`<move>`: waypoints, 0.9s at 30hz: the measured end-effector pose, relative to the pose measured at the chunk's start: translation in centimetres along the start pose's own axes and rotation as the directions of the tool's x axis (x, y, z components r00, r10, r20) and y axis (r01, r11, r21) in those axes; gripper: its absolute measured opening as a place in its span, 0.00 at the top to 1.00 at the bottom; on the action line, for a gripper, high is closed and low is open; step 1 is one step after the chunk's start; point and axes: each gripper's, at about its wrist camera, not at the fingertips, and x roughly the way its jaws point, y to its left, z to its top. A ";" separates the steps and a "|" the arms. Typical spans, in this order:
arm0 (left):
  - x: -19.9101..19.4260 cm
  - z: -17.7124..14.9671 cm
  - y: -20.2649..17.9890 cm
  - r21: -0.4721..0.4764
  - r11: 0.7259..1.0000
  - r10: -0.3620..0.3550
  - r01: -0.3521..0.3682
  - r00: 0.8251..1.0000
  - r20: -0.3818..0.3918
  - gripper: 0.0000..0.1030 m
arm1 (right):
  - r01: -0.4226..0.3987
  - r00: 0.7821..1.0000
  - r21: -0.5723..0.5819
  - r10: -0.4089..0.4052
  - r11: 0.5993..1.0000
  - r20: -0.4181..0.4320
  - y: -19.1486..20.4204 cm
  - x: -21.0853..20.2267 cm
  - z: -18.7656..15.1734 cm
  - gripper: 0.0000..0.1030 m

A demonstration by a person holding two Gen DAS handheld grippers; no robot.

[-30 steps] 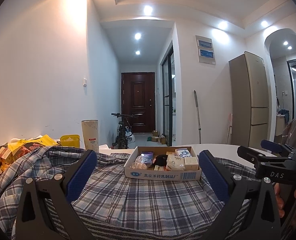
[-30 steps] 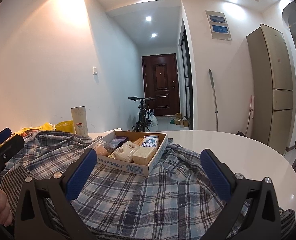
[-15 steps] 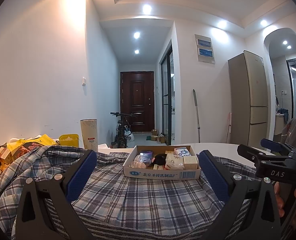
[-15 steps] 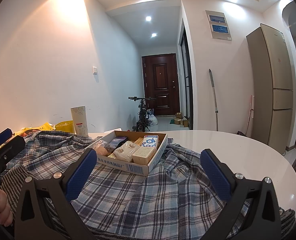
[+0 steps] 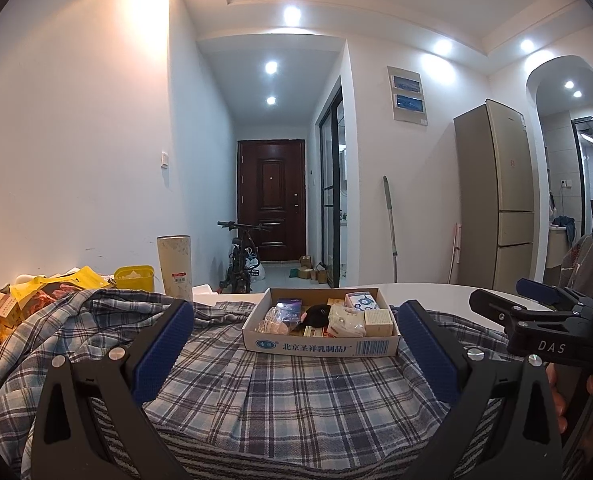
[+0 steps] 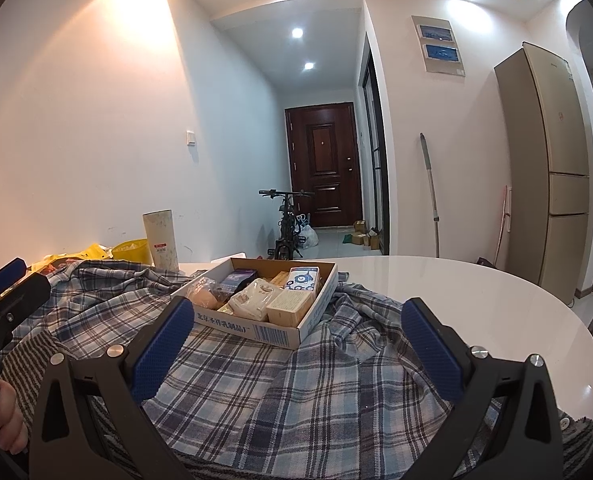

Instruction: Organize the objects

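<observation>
On the round white desk (image 6: 476,300) we see a rumpled blue-and-grey plaid shirt (image 5: 296,384) spread wide, and a shallow cardboard box (image 5: 320,346) sits on top of it, printed with Chinese characters and a barcode on its front wall. We hold the left gripper (image 5: 296,352) low over the shirt, its jaws spread wide with nothing between them, the box lying straight ahead beyond the blue pads. Our right gripper (image 6: 296,354) hovers the same way, jaws also spread and empty, with the box ahead and a little to its left.

Inside the box we make out a small tan carton (image 6: 290,306), a cream packet (image 6: 252,298), a white-and-blue packet (image 6: 304,278), a dark blue packet (image 5: 288,305), a black item (image 5: 318,314) and a clear bag (image 5: 274,322) of pale pieces; we cannot read their labels.

Beyond the shirt, at the left, stand a tall beige tube (image 5: 175,266) and a yellow tub (image 5: 134,278), beside a heap of yellow snack bags (image 5: 52,286). Farther off a bicycle (image 5: 242,264) leans near the brown door (image 5: 271,200), and a tall refrigerator (image 5: 496,196) stands at the right.
</observation>
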 end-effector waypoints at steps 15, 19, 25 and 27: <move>0.1 -0.1 -0.1 0.002 1.000 -0.001 0.001 1.000 0.006 0.00 | -0.009 1.000 0.004 0.009 1.000 -0.002 0.1 0.1 -0.2 0.00; 0.2 -0.2 -0.1 0.002 1.000 -0.003 0.003 1.000 0.000 0.00 | -0.010 1.000 0.004 0.010 1.000 0.004 0.1 0.1 -0.1 0.00; 0.3 -0.3 -0.1 0.002 1.000 -0.003 0.003 1.000 -0.004 0.00 | -0.011 1.000 0.006 0.011 1.000 0.010 0.1 -0.2 -0.2 0.00; 0.3 -0.4 -0.1 0.001 1.000 -0.004 0.004 1.000 -0.005 0.00 | -0.011 1.000 0.006 0.011 1.000 0.012 0.1 -0.2 -0.2 0.00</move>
